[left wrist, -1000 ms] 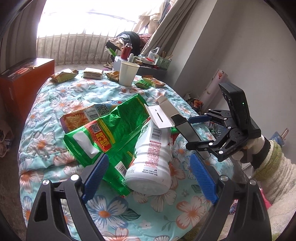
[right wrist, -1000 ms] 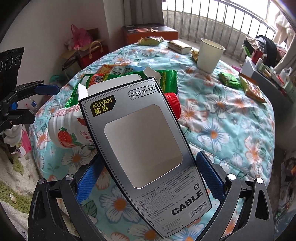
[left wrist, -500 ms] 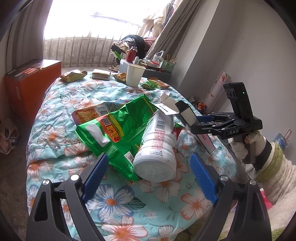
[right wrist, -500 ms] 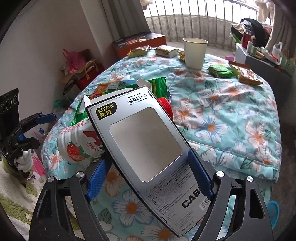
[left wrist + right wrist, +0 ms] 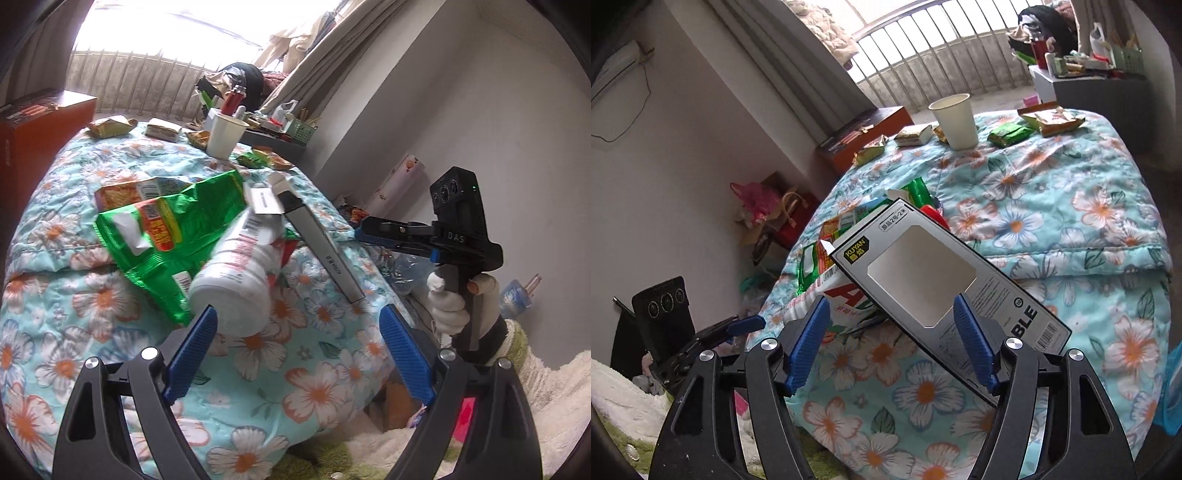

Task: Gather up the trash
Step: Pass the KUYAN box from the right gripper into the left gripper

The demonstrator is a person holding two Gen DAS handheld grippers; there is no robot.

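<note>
A grey cable box (image 5: pixel 945 291) with a cut-out window lies tilted across a white strawberry-drink bottle (image 5: pixel 240 273) on the floral quilt (image 5: pixel 92 306). Its lower end sits between the fingers of my right gripper (image 5: pixel 892 347), which look apart from its edges. In the left wrist view the box (image 5: pixel 321 243) shows edge-on, with the right gripper (image 5: pixel 391 236) drawn back to its right. Green snack bags (image 5: pixel 177 225) lie under the bottle. My left gripper (image 5: pixel 299 347) is open just before the bottle's base.
A white paper cup (image 5: pixel 955 120) and several small snack packets (image 5: pixel 1008 133) lie at the quilt's far end. An orange box (image 5: pixel 33 129) stands at the left. Bags (image 5: pixel 768 214) and clutter lie on the floor by the wall. A cluttered low shelf (image 5: pixel 1086 74) stands at the back.
Both grippers have pulled back from the pile. The right gripper narrowed around the cable box, and the box now lies lower on the bottle. The left gripper stays open.
</note>
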